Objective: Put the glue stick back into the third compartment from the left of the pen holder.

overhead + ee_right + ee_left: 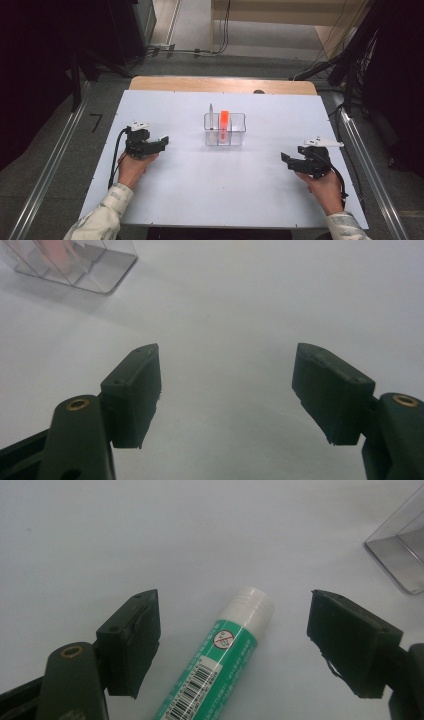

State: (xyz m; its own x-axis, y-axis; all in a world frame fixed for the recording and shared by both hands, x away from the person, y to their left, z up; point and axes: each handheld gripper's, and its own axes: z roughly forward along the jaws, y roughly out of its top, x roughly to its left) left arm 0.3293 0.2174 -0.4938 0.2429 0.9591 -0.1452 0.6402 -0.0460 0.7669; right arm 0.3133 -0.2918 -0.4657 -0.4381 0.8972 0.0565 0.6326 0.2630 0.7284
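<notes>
Starting on the left: my left gripper (232,642) has its jaws spread wide, with a green-and-white glue stick (220,655) lying flat on the table between them, touched by neither jaw. White cap end points away from me, barcode end toward the gripper. So the grab hasn't happened yet; I'd say the job is at the straddle-and-squeeze stage.

In the middle of the table sits the clear plastic organizer (224,129) with its divided compartments. There's already an orange marker-ish thing (224,121) standing upright in it, plus a thin grey pen-like item (211,116) at the left end (too small to say exactly what). My guess is the glue stick goes in there next, so closing, lifting and dropping it in are all left to do.

Over on the right, my right gripper (227,395) is also wide open with nothing between the jaws, resting well apart from the organizer.

Surface is a plain white board (200,190) on a wooden table. Around it: grey floor, metal rails either side, cables and dark gear at the back.
</notes>
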